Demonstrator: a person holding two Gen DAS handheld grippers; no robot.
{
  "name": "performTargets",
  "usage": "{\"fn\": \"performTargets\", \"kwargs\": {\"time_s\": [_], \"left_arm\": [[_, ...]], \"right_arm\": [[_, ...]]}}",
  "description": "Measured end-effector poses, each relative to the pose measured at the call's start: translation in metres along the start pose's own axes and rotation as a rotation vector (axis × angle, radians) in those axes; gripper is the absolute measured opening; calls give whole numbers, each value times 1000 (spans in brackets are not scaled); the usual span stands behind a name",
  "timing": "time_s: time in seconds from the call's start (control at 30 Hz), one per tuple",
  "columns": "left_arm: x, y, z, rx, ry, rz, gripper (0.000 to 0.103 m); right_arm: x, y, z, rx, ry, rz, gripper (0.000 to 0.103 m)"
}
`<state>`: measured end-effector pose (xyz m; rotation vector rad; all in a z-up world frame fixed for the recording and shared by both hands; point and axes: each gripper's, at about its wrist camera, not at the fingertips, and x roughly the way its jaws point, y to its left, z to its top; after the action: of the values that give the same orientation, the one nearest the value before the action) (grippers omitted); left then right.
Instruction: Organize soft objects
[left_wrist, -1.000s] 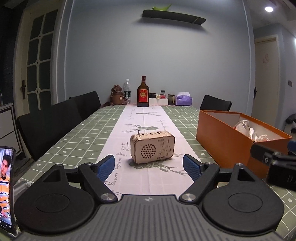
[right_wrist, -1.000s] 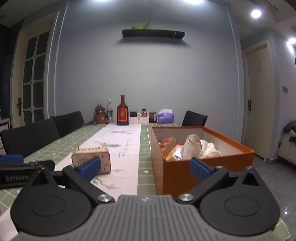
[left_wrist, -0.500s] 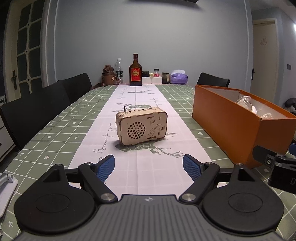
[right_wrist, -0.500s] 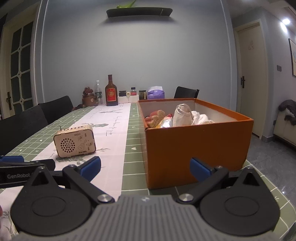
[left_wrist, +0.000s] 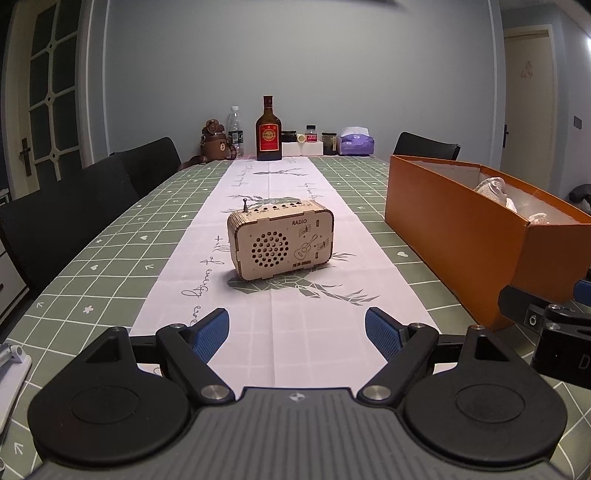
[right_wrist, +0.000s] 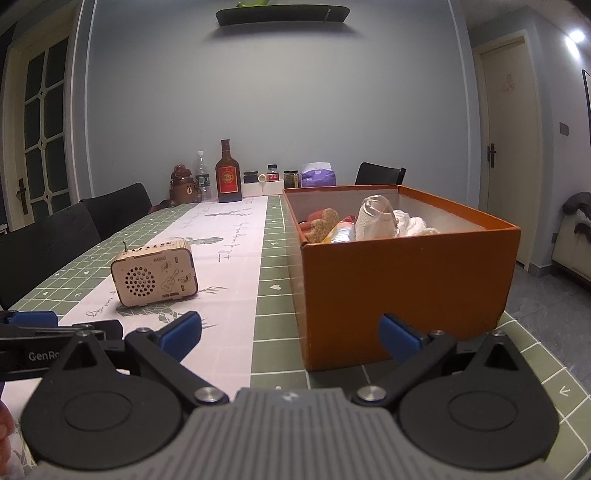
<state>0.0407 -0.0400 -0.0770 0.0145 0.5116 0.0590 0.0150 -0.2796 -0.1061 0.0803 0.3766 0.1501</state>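
An orange box (right_wrist: 406, 284) stands on the table's right side, also in the left wrist view (left_wrist: 461, 229). It holds soft things: a white sock-like roll (right_wrist: 376, 218), white cloth (right_wrist: 413, 225), a tan plush piece (right_wrist: 325, 221) and a yellow packet (right_wrist: 338, 232). My left gripper (left_wrist: 297, 332) is open and empty, low over the white runner, short of the wooden radio (left_wrist: 282, 238). My right gripper (right_wrist: 291, 332) is open and empty, just in front of the box's near wall.
The wooden radio (right_wrist: 155, 275) sits on the runner left of the box. At the far end stand a brown bottle (left_wrist: 268, 131), a water bottle (left_wrist: 235, 131), a bear figure (left_wrist: 214, 142), jars and a tissue pack (left_wrist: 356, 142). Black chairs (left_wrist: 110, 192) line the left side.
Both grippers have dropped lower and tilted down toward the table. The phone at the left edge has left the left wrist view. Both stay open.
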Motion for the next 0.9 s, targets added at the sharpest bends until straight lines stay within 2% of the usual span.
{"fn": "performTargets", "kwargs": {"time_s": [0.9], "left_arm": [[-13,7,2,-13,-16,13,98]], "right_arm": [[-16,9,1,-21,-23,28,100]]}}
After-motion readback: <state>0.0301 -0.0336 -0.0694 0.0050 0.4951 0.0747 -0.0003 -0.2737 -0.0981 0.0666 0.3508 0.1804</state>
